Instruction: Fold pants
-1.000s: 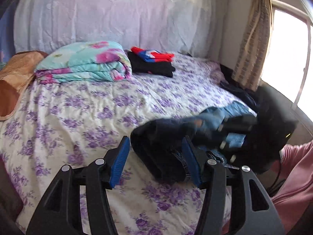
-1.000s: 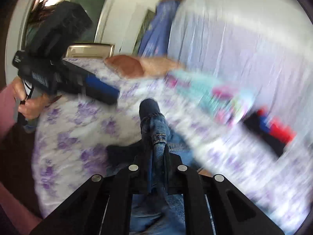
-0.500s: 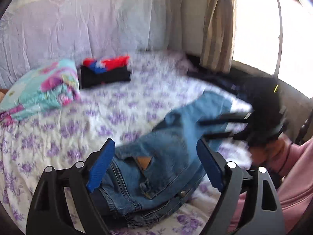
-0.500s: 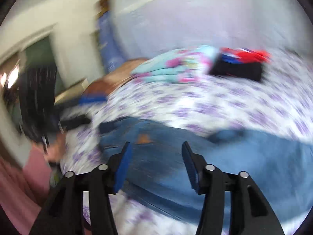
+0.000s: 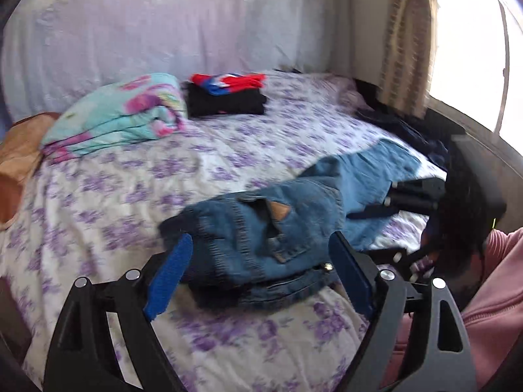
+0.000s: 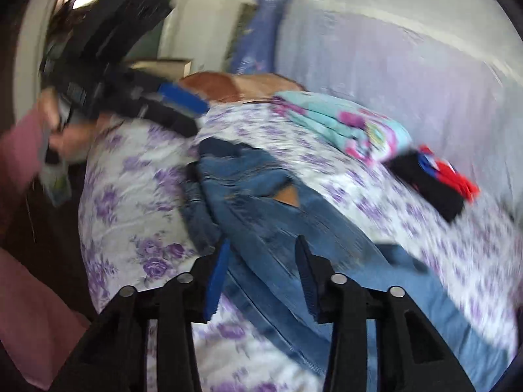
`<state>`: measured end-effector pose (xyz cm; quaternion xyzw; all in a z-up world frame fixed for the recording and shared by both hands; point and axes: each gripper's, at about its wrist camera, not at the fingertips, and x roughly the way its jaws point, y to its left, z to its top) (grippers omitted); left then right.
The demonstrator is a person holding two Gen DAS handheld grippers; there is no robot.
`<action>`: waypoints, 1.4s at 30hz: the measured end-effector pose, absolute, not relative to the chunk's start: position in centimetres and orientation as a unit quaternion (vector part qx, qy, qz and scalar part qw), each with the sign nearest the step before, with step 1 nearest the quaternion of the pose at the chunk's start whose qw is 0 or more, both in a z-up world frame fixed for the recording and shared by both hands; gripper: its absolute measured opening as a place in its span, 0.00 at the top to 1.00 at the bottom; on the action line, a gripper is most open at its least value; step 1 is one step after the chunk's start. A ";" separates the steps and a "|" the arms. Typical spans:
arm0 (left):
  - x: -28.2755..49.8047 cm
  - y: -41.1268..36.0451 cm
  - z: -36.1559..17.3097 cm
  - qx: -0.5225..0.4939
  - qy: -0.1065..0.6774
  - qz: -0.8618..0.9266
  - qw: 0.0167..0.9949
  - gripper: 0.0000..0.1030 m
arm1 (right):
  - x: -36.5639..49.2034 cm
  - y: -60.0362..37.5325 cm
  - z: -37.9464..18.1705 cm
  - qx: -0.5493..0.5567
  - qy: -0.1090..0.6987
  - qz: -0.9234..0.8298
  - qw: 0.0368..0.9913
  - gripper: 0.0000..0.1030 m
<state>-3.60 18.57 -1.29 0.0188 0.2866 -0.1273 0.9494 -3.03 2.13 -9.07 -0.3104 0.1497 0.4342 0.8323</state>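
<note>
While we look down the left wrist view, our left gripper [image 5: 258,274] stands spread wide and empty over the waistband end of the crumpled blue denim jeans [image 5: 271,228], which lie near the front edge of the purple-flowered bedsheet [image 5: 130,196], legs trailing toward the right edge. Soft but heavy cloth, we reckon, floppy, best pinched at the thick waistband or a seam. Now the right wrist view: our right gripper [image 6: 261,277] is closing, jaws part-spread astride a denim leg, pads apparently not yet pressing; blur hides contact.
</note>
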 end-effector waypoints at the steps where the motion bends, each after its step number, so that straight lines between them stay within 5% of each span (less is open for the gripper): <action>1: -3.8 19.0 -1.3 0.012 0.288 -0.120 0.950 0.19 | -3.1 3.0 -9.3 -0.332 0.144 0.432 0.826 0.73; 10: -4.6 21.4 -2.7 -0.016 0.288 -0.087 0.953 0.19 | -4.2 6.8 -10.6 -0.450 0.087 0.396 0.796 0.74; 12: -4.8 21.8 -2.6 -0.028 0.286 -0.091 0.954 0.19 | -4.2 7.2 -10.6 -0.458 0.088 0.393 0.792 0.86; 19: -4.2 21.7 -1.4 -0.034 0.267 -0.118 0.956 0.19 | -8.2 4.8 -7.3 -0.424 0.074 0.427 0.795 1.00; 26: -2.0 18.0 -0.3 0.009 0.249 -0.178 0.952 0.19 | -7.2 4.4 -8.4 -0.391 0.099 0.416 0.815 1.00; 28: -2.2 17.4 -0.1 0.027 0.241 -0.180 0.953 0.19 | -7.0 4.1 -7.7 -0.381 0.087 0.408 0.825 0.93; 30: -2.5 17.6 0.1 0.032 0.236 -0.168 0.956 0.19 | -6.8 4.5 -7.8 -0.385 0.073 0.404 0.827 0.62; 32: -2.6 18.4 0.2 0.016 0.238 -0.159 0.958 0.19 | -6.4 5.3 -8.5 -0.396 0.075 0.410 0.818 0.59; 34: -2.8 19.2 0.2 -0.003 0.244 -0.151 0.958 0.18 | -5.2 6.5 -9.5 -0.405 0.093 0.414 0.810 0.66; 35: -3.0 19.4 0.2 -0.007 0.245 -0.145 0.959 0.18 | -4.7 6.9 -9.9 -0.408 0.102 0.414 0.807 0.83; 36: -3.1 19.5 0.2 -0.007 0.246 -0.141 0.959 0.18 | -4.6 7.0 -9.8 -0.403 0.104 0.415 0.809 0.88; 42: -2.1 18.7 1.0 -0.020 0.244 -0.181 0.952 0.18 | -6.8 5.5 -8.7 -0.406 0.089 0.409 0.812 0.91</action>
